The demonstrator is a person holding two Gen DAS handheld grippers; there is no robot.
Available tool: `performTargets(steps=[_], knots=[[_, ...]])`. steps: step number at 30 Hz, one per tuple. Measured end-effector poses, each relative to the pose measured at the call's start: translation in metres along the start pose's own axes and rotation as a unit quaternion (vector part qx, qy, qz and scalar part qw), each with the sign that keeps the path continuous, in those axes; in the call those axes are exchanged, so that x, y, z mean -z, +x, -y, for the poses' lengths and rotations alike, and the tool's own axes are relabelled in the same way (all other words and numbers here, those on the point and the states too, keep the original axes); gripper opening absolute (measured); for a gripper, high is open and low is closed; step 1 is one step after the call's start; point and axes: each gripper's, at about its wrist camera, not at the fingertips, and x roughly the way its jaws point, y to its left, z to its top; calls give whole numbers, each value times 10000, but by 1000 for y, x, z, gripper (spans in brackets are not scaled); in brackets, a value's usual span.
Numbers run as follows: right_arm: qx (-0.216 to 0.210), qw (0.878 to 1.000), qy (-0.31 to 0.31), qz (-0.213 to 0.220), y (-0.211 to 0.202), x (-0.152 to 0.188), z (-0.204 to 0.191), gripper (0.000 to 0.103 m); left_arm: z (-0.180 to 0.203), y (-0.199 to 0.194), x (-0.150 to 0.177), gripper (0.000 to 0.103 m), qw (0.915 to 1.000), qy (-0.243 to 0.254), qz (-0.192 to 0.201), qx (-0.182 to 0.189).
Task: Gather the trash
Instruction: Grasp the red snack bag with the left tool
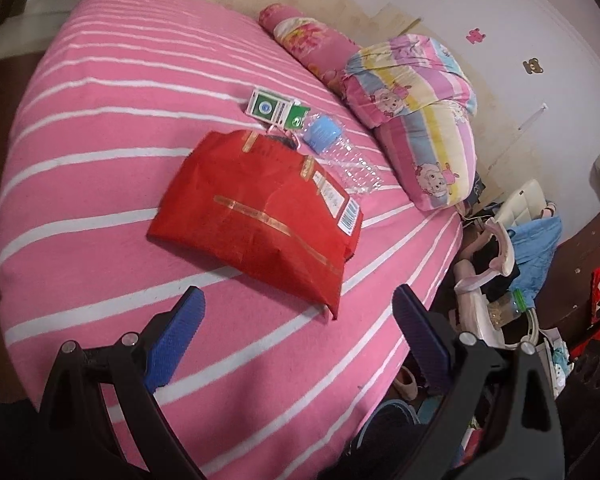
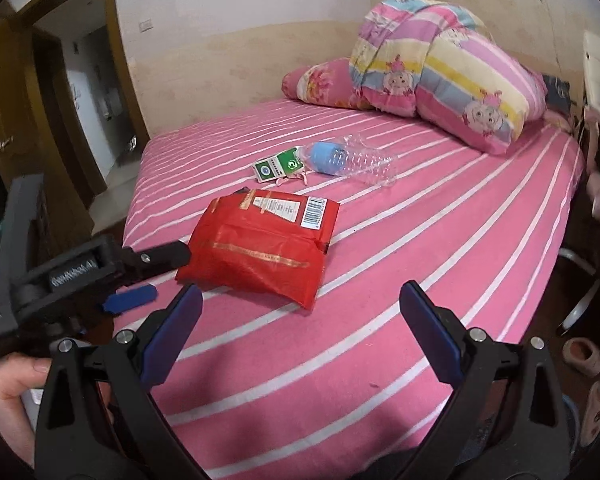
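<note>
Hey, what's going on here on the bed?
A person holds a gripper in each hand over a pink striped bed, clearing trash. Nothing is picked up yet: the left gripper and right gripper are both open and empty, aimed at a red wrapper lying nearest them. Beyond it lie a green box and a clear plastic bottle, side by side. A folded quilt sits at the far end.

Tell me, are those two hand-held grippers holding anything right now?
No. The left hand-held gripper and right hand-held gripper are both open and empty, short of the red bag, which lies untouched on the bed.
</note>
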Motion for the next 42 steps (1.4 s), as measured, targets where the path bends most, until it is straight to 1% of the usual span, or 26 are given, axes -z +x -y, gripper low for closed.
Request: performTargets(steps=[4, 8, 12, 14, 17, 18, 19, 20, 22, 24, 25, 27, 28, 32, 37, 42], knots=[[-42, 9998, -97, 175, 16, -7, 0, 98, -4, 27, -8, 92, 9998, -60, -177, -61], [-16, 9994, -170, 298, 34, -13, 3, 98, -8, 49, -12, 92, 9991, -197, -385, 45], [64, 9995, -45, 314, 49, -17, 10, 98, -12, 71, -16, 92, 9979, -292, -572, 9], [62, 9995, 19, 297, 56, -19, 14, 98, -16, 81, -20, 91, 9973, -400, -607, -21], [57, 9996, 16, 272, 65, -21, 16, 98, -20, 86, -25, 89, 9976, -422, -553, -58], [63, 9996, 2, 258, 69, -22, 16, 98, -20, 86, -26, 83, 9977, -412, -529, -75], [64, 9997, -4, 246, 73, -23, 17, 98, -21, 87, -27, 68, 9977, -393, -529, -136], [59, 9997, -1, 233, 76, -24, 17, 98, -23, 90, -27, 65, 9974, -387, -578, -179], [43, 9998, 55, 187, 83, -26, 21, 98, -27, 89, -28, 59, 9976, -448, -514, -123], [-14, 9998, 143, 120, 91, -28, 26, 98, -28, 86, -29, 54, 9978, -459, -479, -80], [-25, 9998, 171, 101, 93, -28, 27, 98, -28, 83, -30, 48, 9982, -426, -429, -48], [-50, 9997, 231, 71, 98, -30, 30, 98, -26, 78, -32, 44, 9988, -340, -352, 0], [-81, 9996, 253, 51, 101, -31, 31, 98, -26, 74, -33, 40, 9991, -305, -303, 32], [-168, 9996, 247, -5, 109, -34, 30, 98, -31, 62, -36, 36, 9992, -331, -209, 103], [-294, 9994, 142, -73, 124, -37, 22, 98, -41, 37, -39, 32, 9988, -379, -57, 309], [-439, 9986, 247, -177, 138, -42, 15, 98, -56, 17, -40, 31, 9986, -432, 52, 289]])
